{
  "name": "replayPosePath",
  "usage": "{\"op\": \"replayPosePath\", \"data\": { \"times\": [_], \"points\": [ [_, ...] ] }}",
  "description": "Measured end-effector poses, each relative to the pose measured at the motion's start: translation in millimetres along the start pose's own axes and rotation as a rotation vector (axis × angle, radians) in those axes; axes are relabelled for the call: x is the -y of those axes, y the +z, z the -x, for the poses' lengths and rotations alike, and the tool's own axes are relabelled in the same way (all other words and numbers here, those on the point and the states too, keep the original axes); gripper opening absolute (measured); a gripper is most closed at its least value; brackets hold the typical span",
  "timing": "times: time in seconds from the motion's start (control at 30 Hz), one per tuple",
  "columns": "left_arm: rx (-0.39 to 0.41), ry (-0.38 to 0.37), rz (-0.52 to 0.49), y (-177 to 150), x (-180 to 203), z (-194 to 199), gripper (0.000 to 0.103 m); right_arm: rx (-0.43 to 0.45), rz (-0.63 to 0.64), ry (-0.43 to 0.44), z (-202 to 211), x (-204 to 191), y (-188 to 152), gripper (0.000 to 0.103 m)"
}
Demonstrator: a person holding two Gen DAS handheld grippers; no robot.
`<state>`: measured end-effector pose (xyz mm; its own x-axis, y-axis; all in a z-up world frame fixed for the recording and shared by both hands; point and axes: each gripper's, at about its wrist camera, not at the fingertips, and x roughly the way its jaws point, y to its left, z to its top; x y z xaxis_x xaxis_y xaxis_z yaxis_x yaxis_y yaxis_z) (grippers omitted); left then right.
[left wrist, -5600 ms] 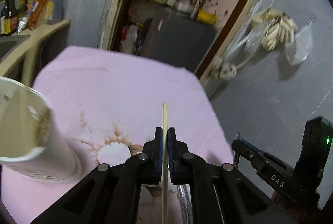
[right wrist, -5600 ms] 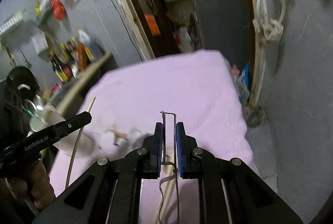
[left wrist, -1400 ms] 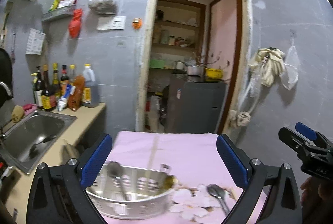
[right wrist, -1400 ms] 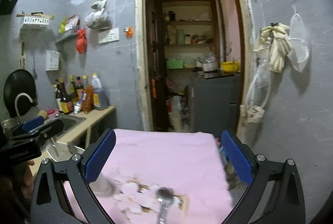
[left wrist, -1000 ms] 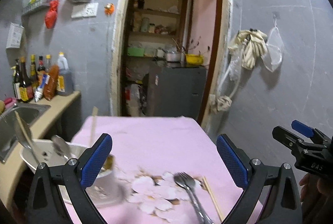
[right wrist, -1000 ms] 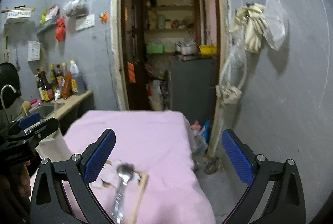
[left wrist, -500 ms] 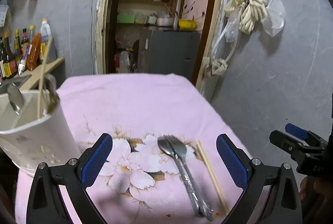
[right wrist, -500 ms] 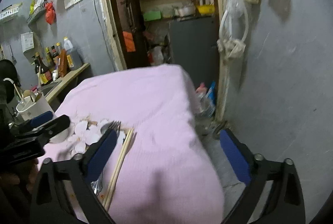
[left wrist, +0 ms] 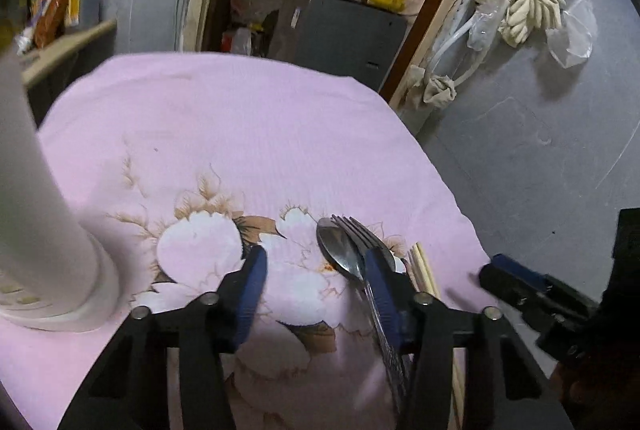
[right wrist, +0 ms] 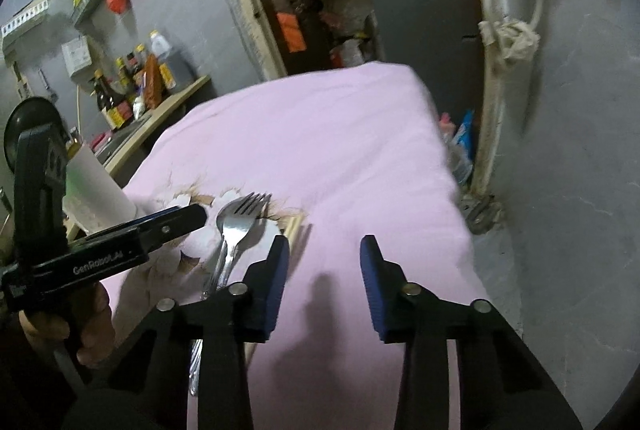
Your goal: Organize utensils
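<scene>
My left tool (left wrist: 314, 274), half-narrowed and empty, has its right finger over the fork (left wrist: 362, 236) lying on the spoon (left wrist: 340, 250), so closing could snag both.

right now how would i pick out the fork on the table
Start at the pink cloth with its flower print. Right of the white holder lies a small cluster of spoon, fork and chopsticks. The fork is the steel piece with tines, lying over the spoon's bowl; the chopsticks beside it are pale wooden sticks.
</scene>
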<state>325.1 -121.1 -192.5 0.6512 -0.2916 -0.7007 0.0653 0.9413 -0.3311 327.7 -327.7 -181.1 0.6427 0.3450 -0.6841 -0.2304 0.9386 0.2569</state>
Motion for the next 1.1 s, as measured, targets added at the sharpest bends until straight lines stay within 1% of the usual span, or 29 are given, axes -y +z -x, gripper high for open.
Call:
{"op": "replayPosePath", "data": {
  "times": [0.07,0.13,0.2,0.3,0.37,0.47,0.57,0.67,0.73,0.8,0.87,1.0,1.1],
  "points": [
    [-0.016,-0.015,0.014,0.1,-2.9,-5.9,0.039,-0.02,0.012,0.007,-8.4,-3.7,1.3,0.031],
    [-0.025,-0.014,0.022,0.0,-5.2,-9.5,0.037,-0.037,0.017,0.019,-16.1,-7.3,1.6,0.03],
    [-0.032,-0.019,0.028,0.6,-6.5,-13.2,0.035,-0.056,0.021,0.019,-21.9,-9.2,1.2,0.03],
    [-0.04,-0.023,0.029,0.1,-6.2,-14.6,0.034,-0.094,0.014,0.018,-33.5,-9.8,-1.3,0.026],
    [-0.042,-0.028,0.028,-0.3,-6.3,-14.0,0.033,-0.099,0.005,0.028,-35.2,-8.9,-1.4,0.026],
    [-0.052,-0.041,0.027,3.6,-5.5,-17.6,0.032,-0.108,0.02,0.021,-38.4,-12.7,-0.8,0.026],
    [-0.061,-0.063,0.04,6.4,-5.7,-21.5,0.03,-0.118,0.033,0.022,-40.8,-14.4,2.0,0.026],
    [-0.072,-0.082,0.055,9.5,-7.1,-25.3,0.028,-0.136,0.046,0.004,-41.1,-16.0,4.7,0.022],
    [-0.088,-0.098,0.066,11.7,-7.2,-29.5,0.028,-0.15,0.04,0.005,-41.5,-14.4,7.5,0.02],
    [-0.119,-0.131,0.09,14.2,-7.7,-36.6,0.028,-0.162,0.04,0.0,-42.5,-13.2,9.6,0.017],
    [-0.133,-0.141,0.091,15.3,-4.9,-40.0,0.026,-0.176,0.026,0.01,-43.8,-11.1,11.9,0.017],
    [-0.152,-0.133,0.046,16.2,4.7,-42.9,0.023,-0.193,-0.008,0.037,-45.6,-6.0,13.4,0.017],
    [-0.171,-0.154,0.065,18.2,7.0,-45.0,0.016,-0.203,-0.003,0.028,-47.1,-6.4,12.0,0.013]
  ]
}}
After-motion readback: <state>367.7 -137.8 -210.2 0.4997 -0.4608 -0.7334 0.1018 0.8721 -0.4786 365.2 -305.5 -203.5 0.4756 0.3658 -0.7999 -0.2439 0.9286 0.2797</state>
